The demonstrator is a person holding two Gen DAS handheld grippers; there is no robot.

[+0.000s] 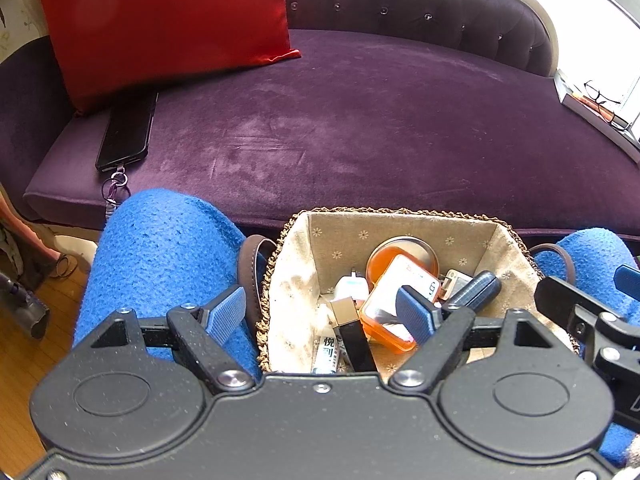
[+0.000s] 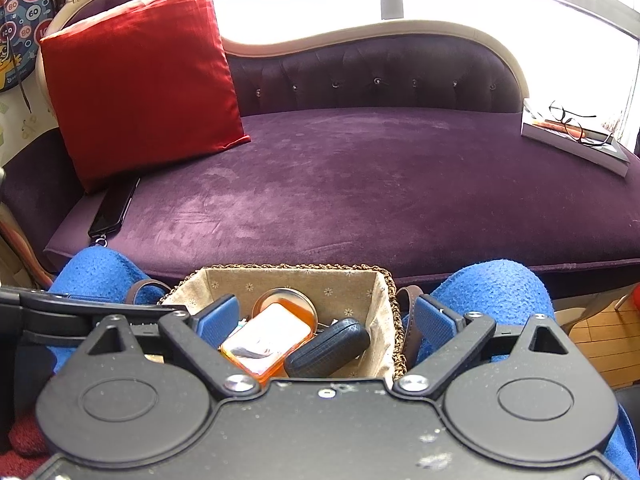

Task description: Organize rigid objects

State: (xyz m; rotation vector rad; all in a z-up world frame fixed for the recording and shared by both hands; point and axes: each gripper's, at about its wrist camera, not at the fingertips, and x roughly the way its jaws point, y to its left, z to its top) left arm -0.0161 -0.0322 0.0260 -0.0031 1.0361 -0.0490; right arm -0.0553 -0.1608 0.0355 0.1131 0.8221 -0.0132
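Note:
A woven basket [image 1: 400, 211] [image 2: 394, 320] with a cloth liner sits between the person's blue-clad knees. Inside lie an orange box [image 1: 394, 292] [image 2: 268, 338], a round orange tin [image 1: 404, 252] [image 2: 294, 304], a dark blue case [image 1: 478, 288] [image 2: 328, 346], a black stick-shaped item [image 1: 354, 332] and a white plug [image 1: 352, 286]. My left gripper [image 1: 322, 312] is open and empty over the basket. My right gripper [image 2: 326, 318] is open and empty over the basket. A black phone [image 1: 128, 128] [image 2: 114, 206] lies on the purple sofa [image 1: 360, 128] [image 2: 380, 184] by the red cushion [image 1: 160, 24] [image 2: 140, 76].
A book with glasses on it [image 2: 572, 136] [image 1: 596, 104] lies at the sofa's right end. The person's knees [image 1: 160, 260] [image 2: 492, 292] flank the basket. A vacuum head [image 1: 28, 308] stands on the wood floor at left. The right gripper's body [image 1: 580, 316] shows at the left view's right edge.

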